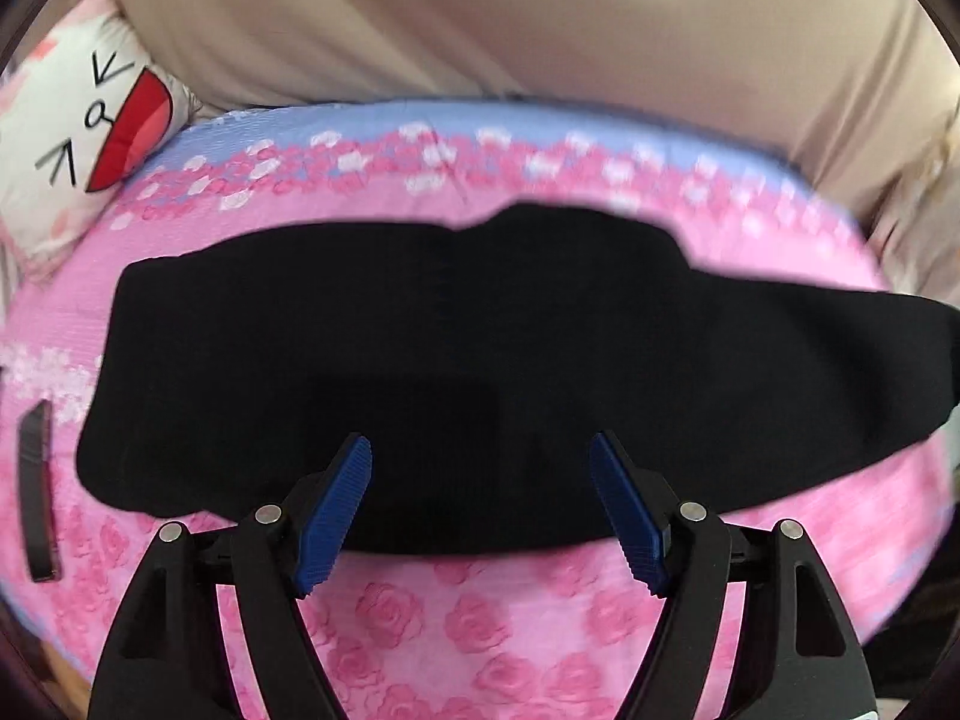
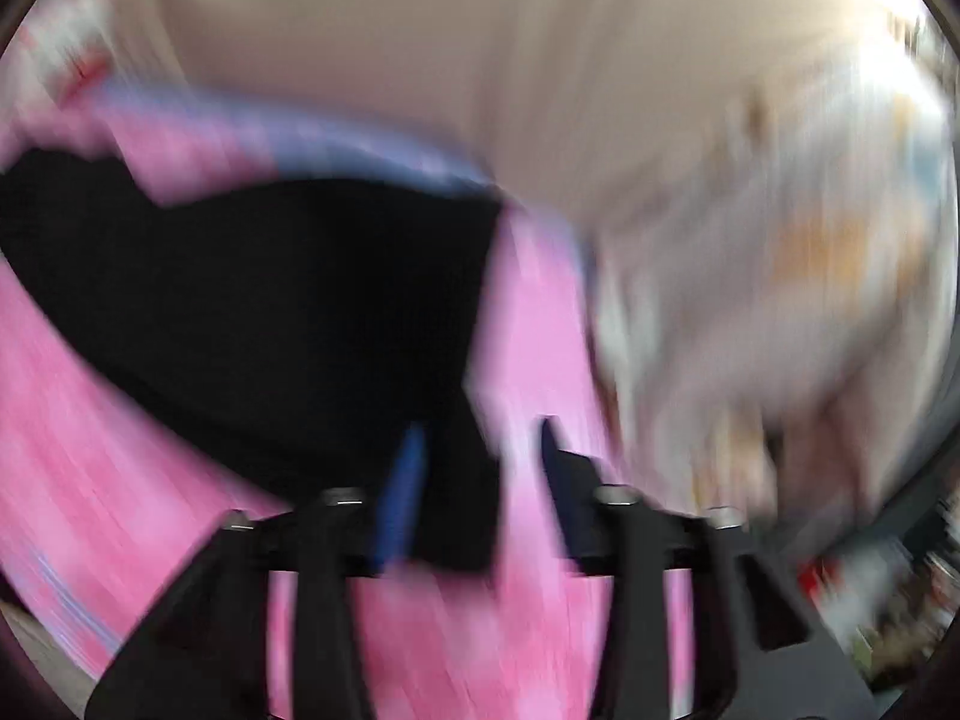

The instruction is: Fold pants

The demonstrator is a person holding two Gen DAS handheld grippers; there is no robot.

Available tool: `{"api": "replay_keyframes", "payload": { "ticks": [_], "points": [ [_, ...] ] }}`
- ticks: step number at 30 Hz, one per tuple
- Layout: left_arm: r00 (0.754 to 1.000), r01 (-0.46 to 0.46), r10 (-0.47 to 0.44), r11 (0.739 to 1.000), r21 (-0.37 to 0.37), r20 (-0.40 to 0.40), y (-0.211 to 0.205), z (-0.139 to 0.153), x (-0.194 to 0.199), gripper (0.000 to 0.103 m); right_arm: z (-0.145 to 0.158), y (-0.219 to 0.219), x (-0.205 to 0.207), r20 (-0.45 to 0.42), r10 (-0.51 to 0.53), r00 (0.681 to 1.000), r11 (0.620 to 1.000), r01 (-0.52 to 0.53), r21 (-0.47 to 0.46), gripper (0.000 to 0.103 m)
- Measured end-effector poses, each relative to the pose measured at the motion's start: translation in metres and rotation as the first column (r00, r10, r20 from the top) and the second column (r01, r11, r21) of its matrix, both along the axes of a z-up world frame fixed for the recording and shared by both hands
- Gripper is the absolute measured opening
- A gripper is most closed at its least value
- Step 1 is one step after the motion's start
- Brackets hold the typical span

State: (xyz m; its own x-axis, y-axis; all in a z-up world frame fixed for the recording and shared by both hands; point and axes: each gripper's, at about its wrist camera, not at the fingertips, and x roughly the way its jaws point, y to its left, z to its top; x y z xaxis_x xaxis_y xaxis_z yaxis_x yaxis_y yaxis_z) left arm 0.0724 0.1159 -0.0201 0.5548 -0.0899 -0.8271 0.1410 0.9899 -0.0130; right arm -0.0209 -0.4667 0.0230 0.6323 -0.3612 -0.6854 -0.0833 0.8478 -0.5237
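Two sets of fingers frame your black pants (image 1: 468, 372), lying flat on the pink bed (image 1: 492, 630): left gripper (image 1: 480, 501) spread empty at six o'clock for the next hold, right gripper (image 2: 480, 480) too blurred to judge.

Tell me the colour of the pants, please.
Plain black pants, best seen in the left wrist view.
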Motion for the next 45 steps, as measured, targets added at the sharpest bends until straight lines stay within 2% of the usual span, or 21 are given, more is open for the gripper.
{"api": "replay_keyframes", "payload": {
  "ticks": [2,5,7,9,13,14,15,16,17,18,20,23,25,27,29,31,33,37,39,42,45],
  "points": [
    [1.000,0.003,-0.003,0.999,0.054,-0.003,-0.006,-0.011,-0.002,0.072,-0.035,-0.033,-0.020,-0.076,-0.122,0.990,0.993,0.121,-0.013,0.044],
    [1.000,0.003,-0.001,0.998,0.056,-0.027,-0.011,-0.016,0.002,0.072,-0.024,-0.052,-0.048,-0.010,-0.199,0.980,0.967,0.198,0.158,0.047],
    [1.000,0.010,-0.009,0.999,0.034,-0.026,-0.021,-0.012,0.006,0.072,-0.003,-0.054,-0.050,0.057,-0.226,0.972,0.937,0.201,0.285,0.069],
    [1.000,0.004,-0.004,0.999,0.041,0.002,-0.032,-0.007,0.008,0.072,0.013,-0.050,-0.037,0.102,-0.239,0.966,0.906,0.184,0.382,0.085],
    [0.999,0.040,-0.040,0.999,-0.005,0.016,-0.058,0.000,0.002,0.072,0.006,-0.042,0.032,0.018,-0.207,0.978,0.823,0.164,0.544,0.084],
    [0.999,0.050,-0.050,0.999,-0.012,0.016,-0.062,0.001,0.000,0.072,-0.004,-0.040,0.053,-0.007,-0.212,0.977,0.830,0.184,0.526,0.084],
    [0.998,0.058,-0.058,0.998,-0.015,0.018,-0.066,0.001,-0.003,0.072,-0.014,-0.041,0.068,-0.035,-0.220,0.975,0.838,0.207,0.504,0.075],
    [0.998,0.064,-0.064,0.998,-0.019,0.020,-0.069,0.001,-0.008,0.073,-0.024,-0.041,0.082,-0.070,-0.225,0.972,0.841,0.230,0.490,0.063],
    [0.997,0.069,-0.069,0.997,-0.021,0.017,-0.070,0.001,-0.011,0.072,-0.040,-0.040,0.098,-0.139,-0.205,0.969,0.828,0.247,0.504,0.036],
    [0.997,0.074,-0.073,0.997,-0.020,0.012,-0.071,0.000,-0.014,0.073,-0.048,-0.036,0.101,-0.163,-0.192,0.968,0.826,0.249,0.506,0.029],
    [0.998,0.060,-0.060,0.998,-0.003,0.013,-0.068,0.000,-0.018,0.073,-0.045,-0.021,0.105,-0.144,-0.158,0.977,0.874,0.206,0.440,0.009],
    [1.000,0.021,-0.021,1.000,0.023,0.018,-0.057,0.002,-0.015,0.073,-0.011,-0.004,0.095,-0.054,-0.131,0.990,0.925,0.141,0.353,0.009],
    [1.000,-0.007,0.006,1.000,0.029,0.020,-0.048,0.003,-0.009,0.073,0.020,-0.014,0.084,0.021,-0.164,0.986,0.917,0.145,0.371,0.009],
    [0.999,-0.029,0.028,0.999,0.041,0.021,-0.041,0.000,-0.003,0.073,0.028,-0.035,0.073,0.016,-0.199,0.980,0.900,0.176,0.399,0.010],
    [0.998,-0.056,0.056,0.996,0.075,0.014,-0.034,-0.011,0.006,0.075,-0.002,-0.056,0.078,-0.084,-0.250,0.965,0.884,0.263,0.386,0.011],
    [0.994,-0.105,0.107,0.985,0.134,-0.011,-0.027,-0.028,0.018,0.074,-0.048,-0.064,0.080,-0.195,-0.266,0.944,0.878,0.320,0.355,0.024],
    [0.990,-0.132,0.140,0.979,0.153,-0.037,-0.017,-0.037,0.024,0.074,-0.031,-0.060,0.068,-0.109,-0.300,0.948,0.883,0.319,0.345,0.040],
    [0.981,-0.185,0.191,0.972,0.147,-0.032,0.013,-0.034,0.026,0.075,0.020,-0.039,0.042,0.049,-0.338,0.940,0.899,0.307,0.313,0.041],
    [0.970,-0.236,0.241,0.953,0.190,-0.007,0.035,-0.031,0.030,0.075,0.043,-0.013,0.036,0.083,-0.290,0.953,0.898,0.241,0.368,0.041],
    [0.930,-0.365,0.367,0.914,0.178,0.026,0.088,-0.020,0.029,0.075,0.055,0.059,0.043,0.083,-0.124,0.989,0.913,0.081,0.399,0.041],
    [0.853,-0.522,0.519,0.849,0.084,0.054,0.152,-0.004,0.009,0.075,0.047,0.137,0.067,0.061,0.051,0.997,0.905,-0.072,0.420,0.041]
  ]
}}
